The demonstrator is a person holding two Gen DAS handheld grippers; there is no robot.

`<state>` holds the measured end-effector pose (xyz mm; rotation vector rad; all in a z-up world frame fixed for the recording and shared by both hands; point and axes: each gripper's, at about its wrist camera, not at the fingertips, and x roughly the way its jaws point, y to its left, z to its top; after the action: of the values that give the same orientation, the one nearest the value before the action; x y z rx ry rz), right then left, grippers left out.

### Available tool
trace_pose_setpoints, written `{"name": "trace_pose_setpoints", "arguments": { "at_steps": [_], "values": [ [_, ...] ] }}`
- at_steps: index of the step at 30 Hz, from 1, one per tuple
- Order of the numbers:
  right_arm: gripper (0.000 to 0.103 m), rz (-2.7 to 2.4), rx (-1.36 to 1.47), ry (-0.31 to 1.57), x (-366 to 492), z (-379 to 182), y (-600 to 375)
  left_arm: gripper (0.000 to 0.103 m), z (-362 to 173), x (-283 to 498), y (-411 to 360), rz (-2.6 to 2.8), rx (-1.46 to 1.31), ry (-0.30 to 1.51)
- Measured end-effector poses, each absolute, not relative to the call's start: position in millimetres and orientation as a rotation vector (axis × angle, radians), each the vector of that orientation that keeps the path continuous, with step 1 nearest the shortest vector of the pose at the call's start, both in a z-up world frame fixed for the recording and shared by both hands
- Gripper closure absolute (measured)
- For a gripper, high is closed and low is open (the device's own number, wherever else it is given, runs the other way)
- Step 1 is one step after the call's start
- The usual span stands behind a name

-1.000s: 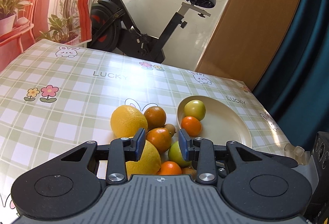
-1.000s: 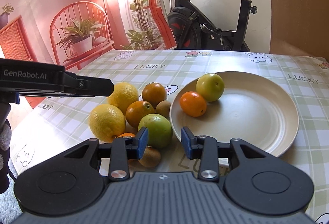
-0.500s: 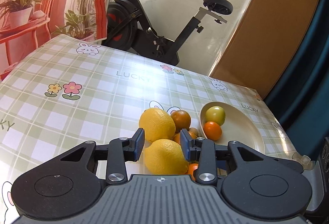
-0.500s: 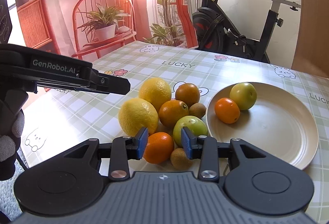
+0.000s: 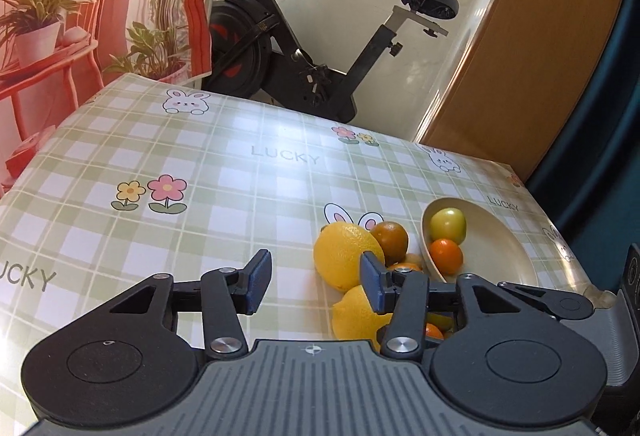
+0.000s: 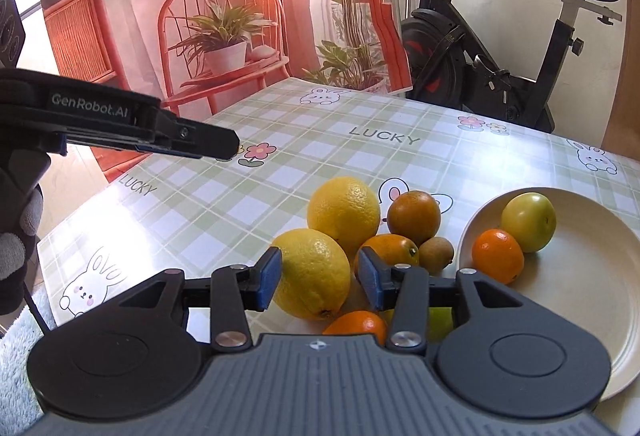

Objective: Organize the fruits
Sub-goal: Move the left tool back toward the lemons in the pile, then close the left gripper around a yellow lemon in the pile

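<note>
Several fruits are piled on the checked tablecloth left of a cream plate point(image 6: 580, 300). The plate holds a green fruit point(image 6: 528, 222) and a small orange point(image 6: 498, 256). My right gripper point(image 6: 320, 280) hovers at the near lemon point(image 6: 316, 272), which sits between its opening jaws without being pressed. Behind it lie a second lemon point(image 6: 344, 211), oranges and a kiwi point(image 6: 436, 254). My left gripper point(image 5: 315, 282) is opening over bare cloth. The lemon point(image 5: 344, 260) sits just beyond its right finger, and the plate point(image 5: 492, 248) is farther right.
An exercise bike point(image 5: 304, 75) stands past the table's far edge. A wooden door and a blue curtain point(image 5: 600, 95) lie to the right. In the right wrist view, the left gripper point(image 6: 228, 147) reaches in from the left, held by a gloved hand point(image 6: 16, 236).
Both grippers have shifted left and widened their jaws. The left one has come off the fruit pile onto bare cloth. The right one has gone from the green fruit to the near lemon.
</note>
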<state>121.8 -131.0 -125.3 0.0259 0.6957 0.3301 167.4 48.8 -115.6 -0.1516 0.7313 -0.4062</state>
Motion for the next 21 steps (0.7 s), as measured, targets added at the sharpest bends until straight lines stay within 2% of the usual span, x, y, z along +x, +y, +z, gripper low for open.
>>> {"name": "trace_pose_setpoints", "arguments": {
  "at_steps": [1, 8, 21],
  "values": [
    [0.051, 0.330, 0.031, 0.700, 121, -127, -130, 0.044, -118, 167, 46, -0.413, -0.156, 0.734],
    [0.048, 0.343, 0.030, 0.732, 122, -136, -127, 0.039, -131, 165, 31, -0.487, -0.151, 0.754],
    [0.044, 0.364, 0.043, 0.759, 133, -145, -126, 0.036, -160, 166, 28, -0.508, -0.187, 0.817]
  ]
}}
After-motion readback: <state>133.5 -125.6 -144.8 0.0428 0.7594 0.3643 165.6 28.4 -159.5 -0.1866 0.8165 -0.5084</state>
